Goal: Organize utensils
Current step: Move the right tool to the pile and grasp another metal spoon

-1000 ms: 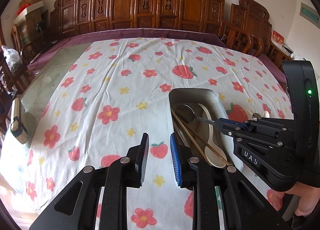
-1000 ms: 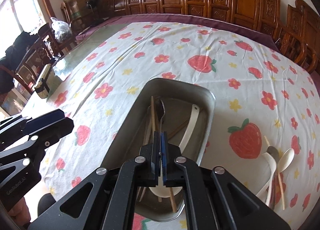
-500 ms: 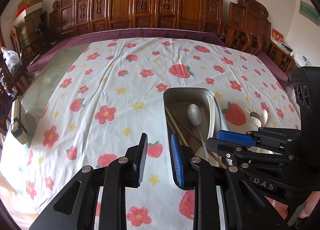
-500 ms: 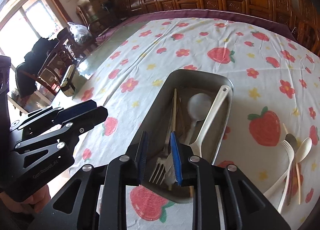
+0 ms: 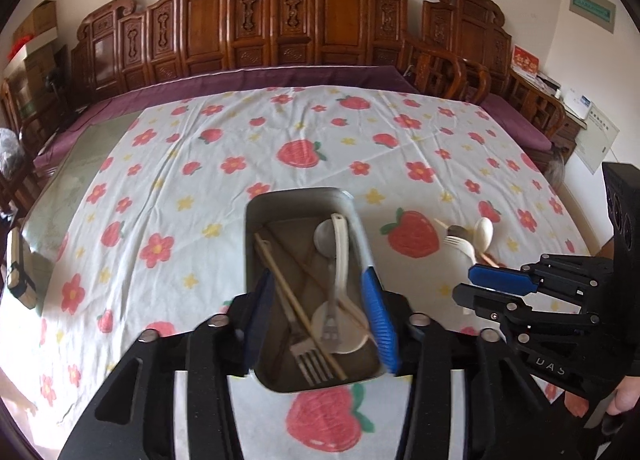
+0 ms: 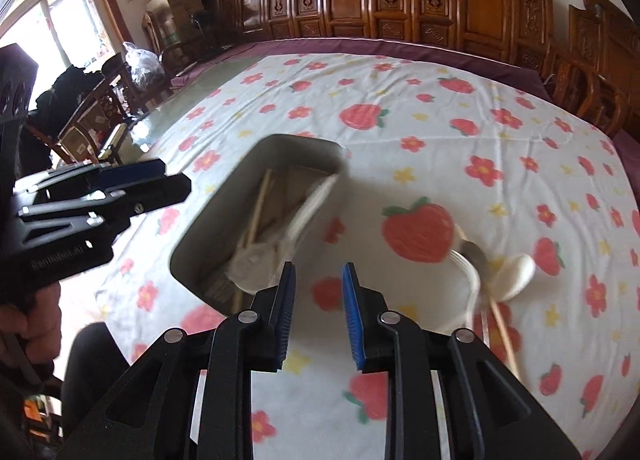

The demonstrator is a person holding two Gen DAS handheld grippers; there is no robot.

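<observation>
A metal tray (image 5: 256,216) (image 6: 208,228) sits on the strawberry tablecloth and holds metal forks (image 5: 312,364), wooden chopsticks (image 5: 280,280), a white spoon (image 5: 340,244) and a metal spoon (image 5: 322,238). My left gripper (image 5: 320,320) is open and its fingers straddle the tray's near end. My right gripper (image 6: 318,312) is open and empty over the cloth, just right of the tray; it also shows in the left wrist view (image 5: 486,288). Loose white spoons, a metal spoon and chopsticks (image 6: 484,272) (image 5: 468,240) lie right of the tray.
The cloth-covered table (image 5: 200,164) is ringed by carved wooden chairs (image 5: 280,24). A small box (image 5: 18,276) lies near the left edge. The left gripper shows at the left of the right wrist view (image 6: 120,188).
The right gripper let go of a metal fork in the tray, opened, and moved right off the tray. The left gripper opened wider and moved right over the tray's near end.
</observation>
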